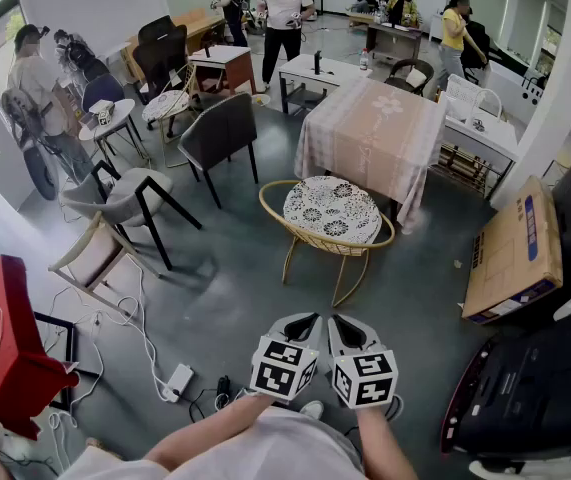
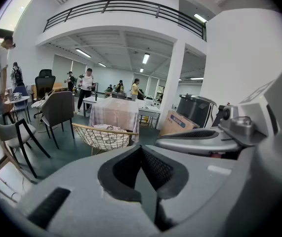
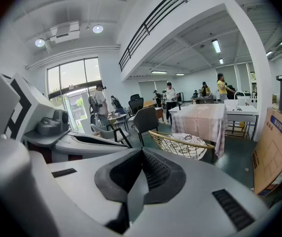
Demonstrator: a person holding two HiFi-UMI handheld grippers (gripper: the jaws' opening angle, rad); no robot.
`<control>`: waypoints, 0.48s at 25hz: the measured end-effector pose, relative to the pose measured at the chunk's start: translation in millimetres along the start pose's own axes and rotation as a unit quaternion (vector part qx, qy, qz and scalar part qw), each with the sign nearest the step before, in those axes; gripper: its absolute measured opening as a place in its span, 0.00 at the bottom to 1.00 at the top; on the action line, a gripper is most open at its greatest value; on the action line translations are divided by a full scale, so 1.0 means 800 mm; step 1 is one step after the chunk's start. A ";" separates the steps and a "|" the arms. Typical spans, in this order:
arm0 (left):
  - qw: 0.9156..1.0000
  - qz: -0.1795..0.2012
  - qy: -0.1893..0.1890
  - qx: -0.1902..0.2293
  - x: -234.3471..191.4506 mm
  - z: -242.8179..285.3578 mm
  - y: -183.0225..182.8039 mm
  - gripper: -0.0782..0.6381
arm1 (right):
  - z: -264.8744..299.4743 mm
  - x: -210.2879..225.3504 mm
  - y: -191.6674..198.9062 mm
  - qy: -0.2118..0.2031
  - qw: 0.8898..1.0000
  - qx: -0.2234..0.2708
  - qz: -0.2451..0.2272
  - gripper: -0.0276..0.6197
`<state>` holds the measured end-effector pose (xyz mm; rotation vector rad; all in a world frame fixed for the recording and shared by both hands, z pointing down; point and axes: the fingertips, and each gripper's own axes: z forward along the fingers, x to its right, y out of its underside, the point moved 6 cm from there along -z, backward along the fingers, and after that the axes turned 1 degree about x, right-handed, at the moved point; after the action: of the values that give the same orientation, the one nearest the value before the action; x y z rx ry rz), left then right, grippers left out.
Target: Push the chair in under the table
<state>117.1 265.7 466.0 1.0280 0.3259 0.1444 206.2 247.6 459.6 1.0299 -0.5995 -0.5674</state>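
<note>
A round wire chair with a gold frame and a black-and-white patterned cushion stands pulled out in front of a table draped in a pale pink checked cloth. It also shows in the left gripper view as the chair and in the right gripper view as the chair, before the table. My left gripper and right gripper hang side by side near my body, well short of the chair. Both are shut with nothing between their jaws.
Dark and grey chairs stand at the left, a wooden one nearer. Cables and a power strip lie on the floor. A cardboard box leans at the right beside black equipment. Several people stand at the back.
</note>
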 end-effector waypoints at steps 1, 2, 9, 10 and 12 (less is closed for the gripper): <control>1.000 -0.001 0.000 0.000 0.002 0.000 0.001 0.12 | -0.001 0.001 0.001 -0.001 1.000 0.000 0.000 0.05; 1.000 -0.002 -0.001 -0.001 0.003 0.001 0.002 0.12 | -0.002 0.001 0.003 -0.003 1.000 -0.001 0.000 0.05; 1.000 -0.007 -0.014 0.000 0.004 0.000 0.003 0.12 | -0.001 0.003 0.006 -0.014 1.000 0.000 0.001 0.05; 1.000 -0.008 -0.016 -0.002 0.002 -0.001 0.004 0.12 | 0.001 0.002 0.007 -0.017 1.000 -0.002 0.002 0.05; 1.000 -0.012 -0.021 -0.004 -0.004 -0.003 0.006 0.12 | 0.005 -0.001 0.009 -0.023 1.000 -0.006 0.004 0.05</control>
<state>113.9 269.2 470.0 1.0181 0.3000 0.1018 203.8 248.2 467.3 1.0043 -0.6395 -0.5881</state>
